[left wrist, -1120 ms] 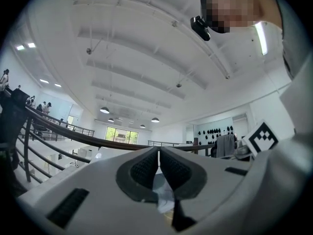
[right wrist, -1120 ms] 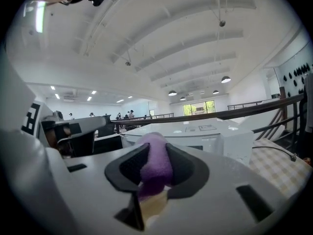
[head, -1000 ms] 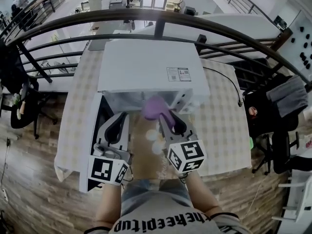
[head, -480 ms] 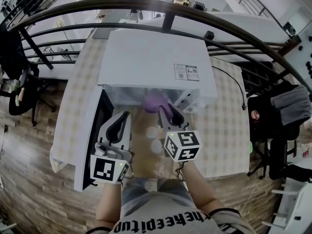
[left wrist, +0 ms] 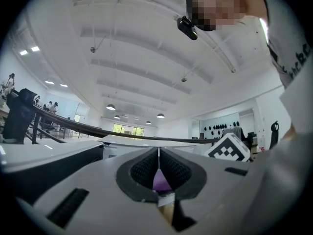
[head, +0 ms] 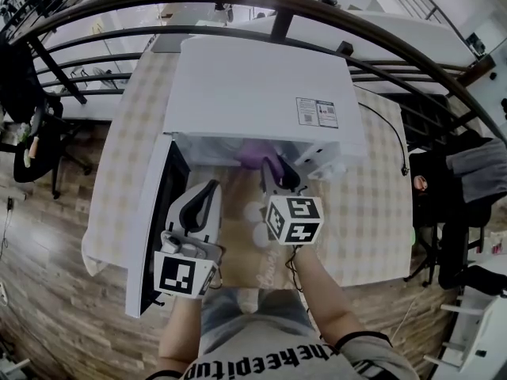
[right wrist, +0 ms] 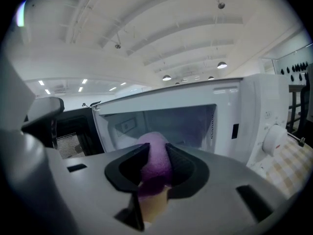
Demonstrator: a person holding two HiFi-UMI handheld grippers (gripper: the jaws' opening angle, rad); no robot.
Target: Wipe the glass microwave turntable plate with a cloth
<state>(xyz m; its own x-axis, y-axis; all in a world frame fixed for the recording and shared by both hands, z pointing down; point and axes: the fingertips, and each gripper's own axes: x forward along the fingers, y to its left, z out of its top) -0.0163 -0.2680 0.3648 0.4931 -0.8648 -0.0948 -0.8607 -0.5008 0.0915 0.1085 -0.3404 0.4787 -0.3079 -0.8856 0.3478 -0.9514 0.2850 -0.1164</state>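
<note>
Pushed farther in since a second ago: right gripper (head: 272, 167), tips now at the front edge of the white microwave (head: 253, 85), with the purple cloth (right wrist: 155, 153) carried deeper into the open cavity and half tucked under the top panel in the head view. Clamped on that cloth, jaws kept apart by the soft wad bulging up between them and out past the tips. Beyond the wad in the right gripper view, only the cavity's pale back wall and, to the right, the control panel with its round dial (right wrist: 275, 140). Glass plate not to be made out in any view, the cavity floor being hidden behind the gripper and cloth.

Nearer and to the left, left gripper (head: 207, 190), pressed closed with just a thin slit between the pads, grasping nothing, just beside the open door (head: 152, 228), which swings out toward the near left. Well clear of the cloth. Under it all, table (head: 368, 204) with a checked covering, and at the far side a dark curved railing (head: 238, 2).
</note>
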